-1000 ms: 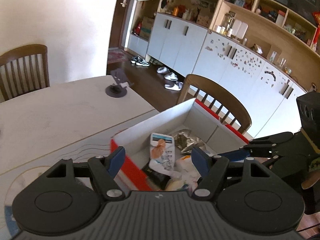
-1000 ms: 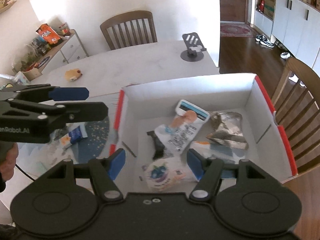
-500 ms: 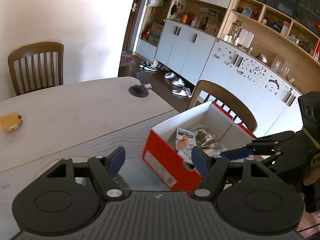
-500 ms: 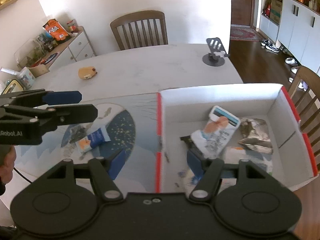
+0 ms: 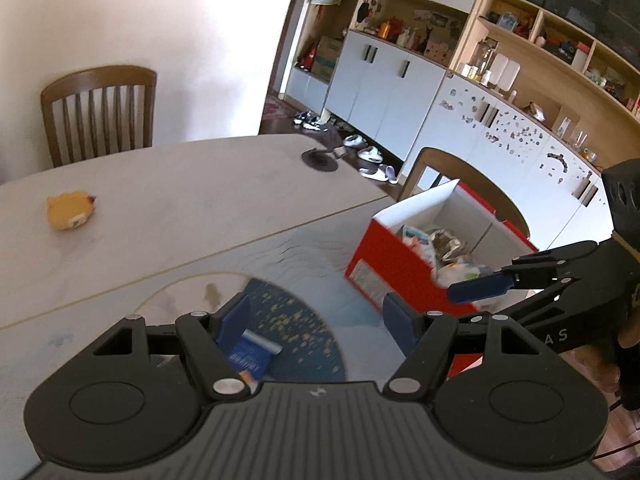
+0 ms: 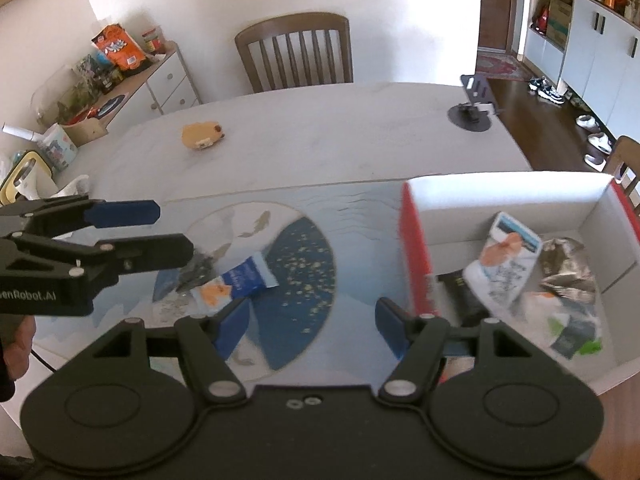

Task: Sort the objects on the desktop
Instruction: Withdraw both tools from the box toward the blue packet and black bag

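Observation:
A blue and white snack packet (image 6: pixel 236 280) lies flat on the blue patterned mat (image 6: pixel 304 264), with a dark crinkled packet (image 6: pixel 198 270) touching its left end. In the left wrist view the blue packet (image 5: pixel 250 354) sits just under my left gripper (image 5: pixel 318 316), which is open and empty. My right gripper (image 6: pixel 312 316) is also open with nothing between its fingers, hovering over the mat beside the box's red wall. The red and white box (image 6: pixel 508 178) at the right holds several packets. Each gripper shows in the other's view: left gripper (image 6: pixel 172 230), right gripper (image 5: pixel 472 304).
An orange plush toy (image 6: pixel 202 136) lies on the far part of the table. A black phone stand (image 6: pixel 472 112) stands at the far right corner. Wooden chairs stand behind the table and beyond the box. A cluttered sideboard (image 6: pixel 120 80) runs along the left wall.
Both grippers have swept left, from over the box to over the mat. The blue packet and the plush toy have come into view. Both grippers stayed open.

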